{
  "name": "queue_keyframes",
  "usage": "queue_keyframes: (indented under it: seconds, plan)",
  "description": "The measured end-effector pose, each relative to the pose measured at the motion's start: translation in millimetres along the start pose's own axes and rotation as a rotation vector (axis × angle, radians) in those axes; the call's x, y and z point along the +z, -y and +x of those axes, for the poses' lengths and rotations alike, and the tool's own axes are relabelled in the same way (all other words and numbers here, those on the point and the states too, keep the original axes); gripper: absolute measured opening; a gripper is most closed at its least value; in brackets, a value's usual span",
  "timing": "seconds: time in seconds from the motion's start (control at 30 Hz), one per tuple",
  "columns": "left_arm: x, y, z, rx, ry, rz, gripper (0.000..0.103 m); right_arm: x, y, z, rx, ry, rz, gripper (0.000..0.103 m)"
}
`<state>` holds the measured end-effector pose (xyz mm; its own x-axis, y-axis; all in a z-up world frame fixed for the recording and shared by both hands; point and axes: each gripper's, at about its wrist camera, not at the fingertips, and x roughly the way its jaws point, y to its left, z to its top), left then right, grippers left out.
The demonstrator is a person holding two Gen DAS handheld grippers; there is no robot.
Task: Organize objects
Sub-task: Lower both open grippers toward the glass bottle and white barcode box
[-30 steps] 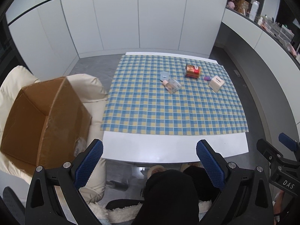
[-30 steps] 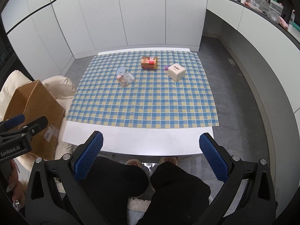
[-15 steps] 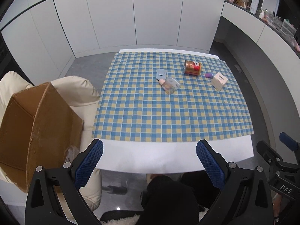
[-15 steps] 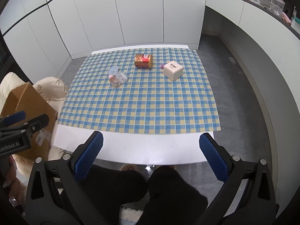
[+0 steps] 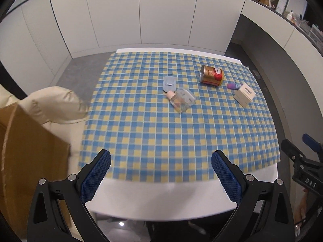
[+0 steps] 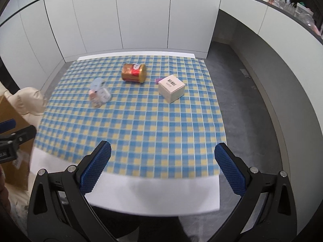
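Observation:
On the checked cloth [image 5: 161, 133] lie a gold and red can on its side [image 5: 211, 77] [image 6: 133, 73], a small cream box [image 5: 244, 95] [image 6: 171, 88], a purple item [image 5: 232, 85] [image 6: 157, 80] behind the box, a clear bottle with a pink cap [image 5: 178, 101] [image 6: 96, 98], a clear case [image 5: 186, 96] and a pale blue flat piece [image 5: 169, 83] [image 6: 96, 83]. My left gripper [image 5: 161, 178] is open over the table's near edge, holding nothing. My right gripper [image 6: 162, 168] is open there too, empty, well short of the objects.
An open cardboard box [image 5: 26, 161] [image 6: 12, 131] rests on a cream cushioned seat [image 5: 58, 106] left of the table. White cupboards stand behind. A curved counter [image 6: 286, 32] with clutter runs along the right. Grey floor lies right of the table.
Both grippers have moved forward and up over the table's near edge, so the objects appear closer. The person's legs have dropped out of the left view. Both grippers stay open.

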<state>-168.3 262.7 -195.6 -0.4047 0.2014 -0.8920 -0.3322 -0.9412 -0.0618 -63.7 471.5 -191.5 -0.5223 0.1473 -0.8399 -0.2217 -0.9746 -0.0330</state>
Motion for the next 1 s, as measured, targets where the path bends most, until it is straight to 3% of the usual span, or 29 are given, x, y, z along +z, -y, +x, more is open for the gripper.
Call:
queue_keyframes:
  seconds: [0.23,0.33,0.5,0.7,0.83,1.0]
  plan:
    - [30,8,70,-0.077,-0.038,0.017,0.1,25,13,75,0.08,-0.039,-0.049,0.103]
    - [41,12,97,-0.098,-0.039,0.036,0.1,32,20,103,0.058,-0.047,-0.043,0.103]
    - [57,21,150,-0.08,-0.082,0.088,0.1,48,33,141,0.104,-0.01,-0.054,0.103]
    - [66,34,185,-0.104,-0.071,0.147,0.1,70,39,193,0.026,-0.013,-0.126,0.103]
    - [74,43,206,-0.054,-0.062,0.242,0.1,80,35,215,0.033,-0.033,-0.168,0.103]
    - [80,48,213,-0.088,-0.028,0.31,0.099,84,27,223,0.072,-0.032,-0.187,0.103]
